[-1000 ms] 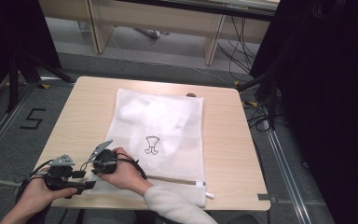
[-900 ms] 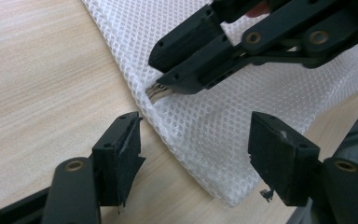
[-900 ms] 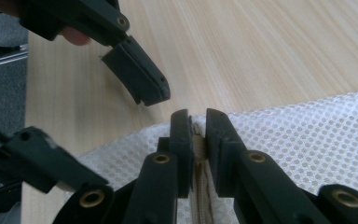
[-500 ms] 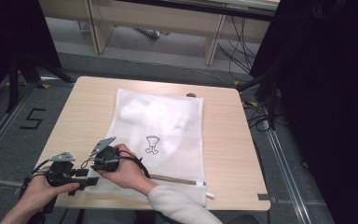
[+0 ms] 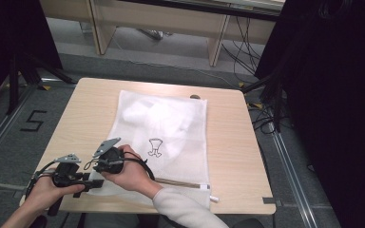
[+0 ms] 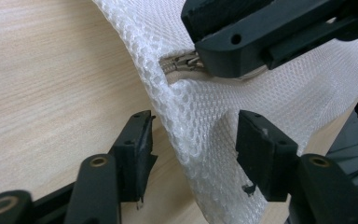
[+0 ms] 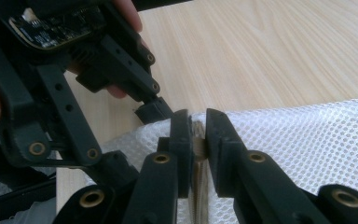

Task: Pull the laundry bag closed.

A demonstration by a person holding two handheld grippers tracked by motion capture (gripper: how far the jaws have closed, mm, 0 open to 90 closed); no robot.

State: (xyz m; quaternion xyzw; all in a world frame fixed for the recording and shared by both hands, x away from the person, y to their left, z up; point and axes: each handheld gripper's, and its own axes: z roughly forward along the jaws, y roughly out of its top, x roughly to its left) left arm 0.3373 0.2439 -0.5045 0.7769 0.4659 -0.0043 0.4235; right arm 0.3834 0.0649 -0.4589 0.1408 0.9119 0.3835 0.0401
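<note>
Working the zipper of a white mesh laundry bag (image 5: 166,137) lying flat on the bench (image 5: 228,156); judging by the closed zipper line (image 5: 180,183) running along the near edge, barely started, with the full run of the zip left to travel.

Right hand-held gripper (image 7: 198,140) nearly closed, jaws pinching the metal zipper pull (image 6: 179,63) at the bag's near-left corner, mesh bunching just under the jaws. Right hand (image 5: 133,173) wrapping the gripper body, forearm in a pale sleeve (image 5: 185,211) crossing in from the lower right, wrist bending inward toward the left gripper.

Left hand-held gripper (image 6: 193,149) standing wide open, a ridge of mesh rising between the jaws but neither pad touching it; holding nothing yet. Sitting just beside and below the right gripper, aiming at the corner fabric, likely readying to anchor the bag while the pull gets drawn. Left hand (image 5: 52,187) gripping low at the bench's near-left edge.

Farther off: bulky white contents (image 5: 157,116) showing through the mesh beyond both grippers, small dark printed mark (image 5: 155,147) nearer.
</note>
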